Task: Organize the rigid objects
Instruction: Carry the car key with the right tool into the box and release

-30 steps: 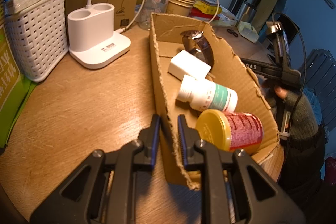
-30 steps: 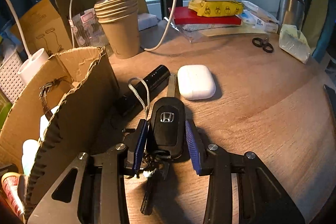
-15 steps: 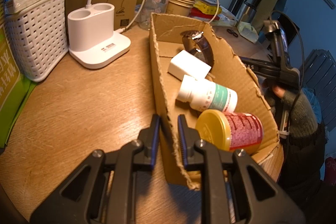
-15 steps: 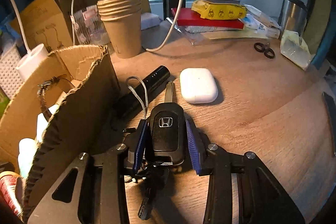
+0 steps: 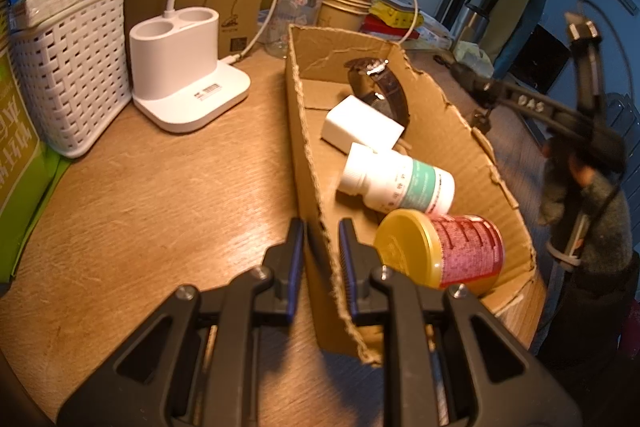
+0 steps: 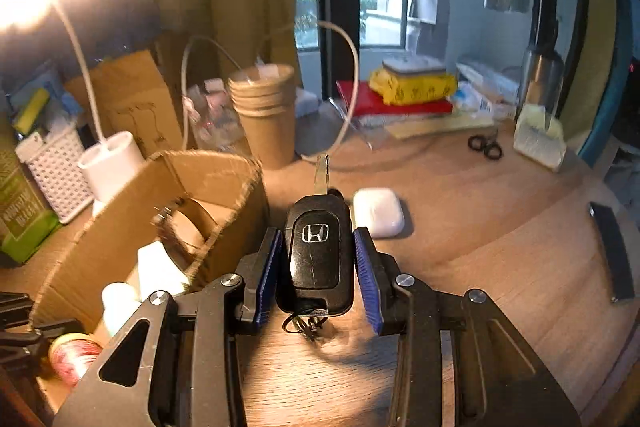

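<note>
Left wrist view: we clamp our left claw (image 5: 319, 251) on the near wall of the cardboard box (image 5: 448, 131), which sits on the desk (image 5: 160, 195). Right of the box, our right claw (image 6: 316, 263) grips the car key (image 6: 318, 251), held clear above the desk.

Warm, dim indoor light. In the right wrist view, glare burns out the upper left and motion blur smears the middle. Both views bend and darken at the corners.
</note>
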`<state>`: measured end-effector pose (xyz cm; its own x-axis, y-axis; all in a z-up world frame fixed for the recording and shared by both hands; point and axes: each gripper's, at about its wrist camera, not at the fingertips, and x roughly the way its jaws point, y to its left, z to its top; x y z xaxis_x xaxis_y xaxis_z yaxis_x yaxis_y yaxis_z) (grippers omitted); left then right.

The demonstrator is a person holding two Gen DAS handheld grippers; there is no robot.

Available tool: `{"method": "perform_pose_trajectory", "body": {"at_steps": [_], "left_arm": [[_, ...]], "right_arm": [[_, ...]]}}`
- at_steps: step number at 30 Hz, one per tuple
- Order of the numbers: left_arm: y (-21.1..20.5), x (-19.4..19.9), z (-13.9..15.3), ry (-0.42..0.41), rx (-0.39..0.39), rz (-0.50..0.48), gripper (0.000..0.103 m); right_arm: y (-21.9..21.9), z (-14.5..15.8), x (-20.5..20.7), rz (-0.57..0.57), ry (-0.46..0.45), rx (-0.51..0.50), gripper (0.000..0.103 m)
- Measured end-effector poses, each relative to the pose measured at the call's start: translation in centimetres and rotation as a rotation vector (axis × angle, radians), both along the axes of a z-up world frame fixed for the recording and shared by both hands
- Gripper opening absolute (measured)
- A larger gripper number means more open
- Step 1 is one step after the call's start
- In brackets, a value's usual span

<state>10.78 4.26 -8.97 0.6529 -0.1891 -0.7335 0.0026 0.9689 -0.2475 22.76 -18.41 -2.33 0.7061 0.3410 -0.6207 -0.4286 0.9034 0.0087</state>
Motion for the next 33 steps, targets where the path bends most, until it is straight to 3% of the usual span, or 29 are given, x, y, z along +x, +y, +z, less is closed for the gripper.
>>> {"method": "perform_pose_trajectory", "body": {"at_steps": [15, 25, 33], "left_arm": [[0.1, 0.0, 0.0, 0.001, -0.004, 0.001, 0.019], [0.0, -0.1, 0.1, 0.001, -0.006, 0.001, 0.019], [0.0, -0.1, 0.1, 0.001, -0.006, 0.001, 0.019]], "right_arm": [[3.5, 4.8, -3.3, 0.117, -0.090, 0.049, 0.039], [8.8, 5.0, -4.7, 0.231, -0.092, 0.030, 0.039], [11.3, 4.3, -4.6, 0.258, -0.062, 0.006, 0.039]]}}
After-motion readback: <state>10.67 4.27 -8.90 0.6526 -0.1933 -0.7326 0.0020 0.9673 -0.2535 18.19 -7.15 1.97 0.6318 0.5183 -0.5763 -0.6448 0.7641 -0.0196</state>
